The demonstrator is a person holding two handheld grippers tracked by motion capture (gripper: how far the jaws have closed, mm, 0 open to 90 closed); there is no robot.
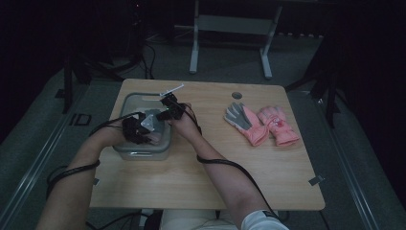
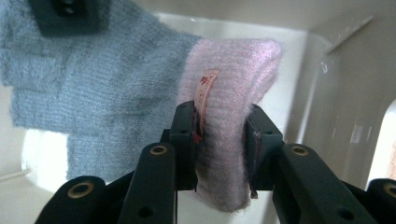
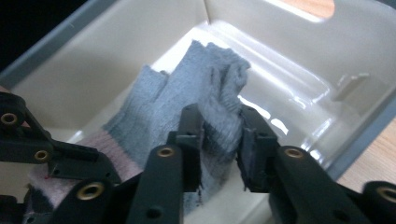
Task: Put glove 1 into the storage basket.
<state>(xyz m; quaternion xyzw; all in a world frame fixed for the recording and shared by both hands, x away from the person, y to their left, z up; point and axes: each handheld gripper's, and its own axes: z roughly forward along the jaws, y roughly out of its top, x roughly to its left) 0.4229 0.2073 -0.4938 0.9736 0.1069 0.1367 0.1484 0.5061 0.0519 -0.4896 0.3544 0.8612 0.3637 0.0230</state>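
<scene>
Both grippers inside grey bin (image 1: 125,103) near table's (image 1: 206,177) far-left corner. Left gripper (image 2: 219,140) clamps glove's (image 3: 187,102) pink cuff (image 2: 229,84); right gripper (image 3: 219,140) pinches grey finger end. Second glove pair (image 1: 261,123) lies toward right edge.

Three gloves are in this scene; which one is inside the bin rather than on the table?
The grey glove with the pink cuff, held over the clear bin by both grippers. The other two gloves lie side by side on the table's right.

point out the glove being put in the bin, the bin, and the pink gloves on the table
glove (image 2: 116,88), left gripper view, grey knit palm
bin (image 1: 125,103), high view, left rim
pink gloves (image 1: 280,127), high view, back of the right-hand glove
</scene>
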